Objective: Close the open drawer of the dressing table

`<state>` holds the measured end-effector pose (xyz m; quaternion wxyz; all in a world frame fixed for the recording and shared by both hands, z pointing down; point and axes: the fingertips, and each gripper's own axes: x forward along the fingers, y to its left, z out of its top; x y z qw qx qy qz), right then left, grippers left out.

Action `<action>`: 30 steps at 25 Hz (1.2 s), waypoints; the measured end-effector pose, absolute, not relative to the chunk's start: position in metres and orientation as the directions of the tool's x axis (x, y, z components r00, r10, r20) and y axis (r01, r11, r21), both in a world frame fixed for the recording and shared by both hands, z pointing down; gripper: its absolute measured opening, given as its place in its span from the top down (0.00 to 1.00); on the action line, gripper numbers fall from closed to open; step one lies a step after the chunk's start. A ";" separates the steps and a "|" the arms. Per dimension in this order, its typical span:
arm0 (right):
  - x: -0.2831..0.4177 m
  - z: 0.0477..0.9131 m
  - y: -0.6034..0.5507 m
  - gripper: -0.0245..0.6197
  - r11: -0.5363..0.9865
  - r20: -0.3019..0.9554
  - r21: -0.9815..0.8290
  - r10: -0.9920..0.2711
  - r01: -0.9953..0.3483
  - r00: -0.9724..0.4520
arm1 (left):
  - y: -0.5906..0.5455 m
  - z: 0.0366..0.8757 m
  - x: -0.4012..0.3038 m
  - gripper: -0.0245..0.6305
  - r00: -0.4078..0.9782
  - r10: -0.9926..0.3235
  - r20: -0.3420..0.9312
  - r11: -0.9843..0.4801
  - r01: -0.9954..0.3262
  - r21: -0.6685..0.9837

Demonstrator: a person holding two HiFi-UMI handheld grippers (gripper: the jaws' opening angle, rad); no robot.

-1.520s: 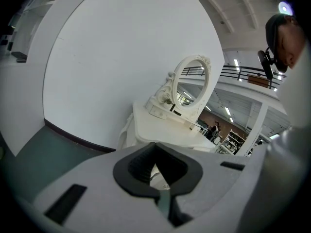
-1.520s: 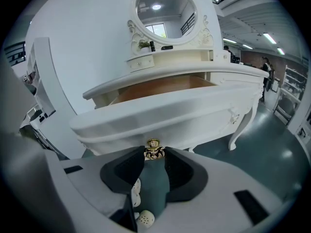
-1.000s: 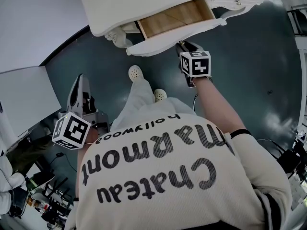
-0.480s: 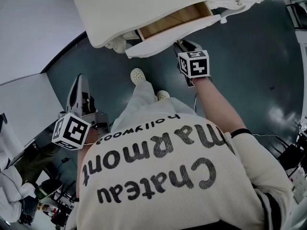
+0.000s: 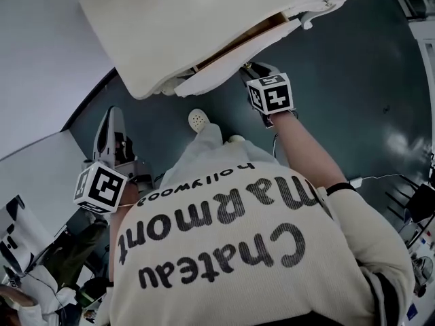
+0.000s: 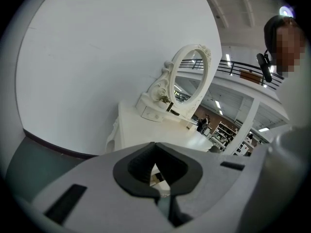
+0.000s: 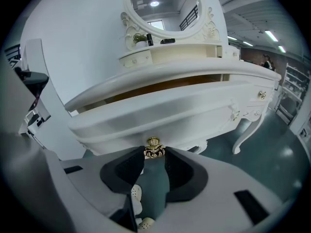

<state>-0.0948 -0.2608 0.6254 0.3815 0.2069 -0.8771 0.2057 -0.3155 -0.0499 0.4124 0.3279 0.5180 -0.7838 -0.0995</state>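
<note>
Drawer (image 7: 170,106) ajar — right gripper (image 7: 154,155) pinches brass knob (image 7: 153,147); push straight, level. Left gripper (image 6: 154,144) pressed together, idle.

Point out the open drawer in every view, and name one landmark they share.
Head view: top centre, the drawer just beyond the right tongs.
Left gripper view: not made out; the left tongs fill the lower half.
Right gripper view: across the middle, its gold knob gripped by the right tongs.
Shared landmark: the white dressing table.
</note>
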 end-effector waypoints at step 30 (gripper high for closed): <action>-0.170 0.627 -0.305 0.74 0.658 0.719 -0.242 -0.372 -0.714 -0.587 | -0.107 0.386 -0.455 0.95 -0.167 -0.916 0.365 0.337 -0.814 0.474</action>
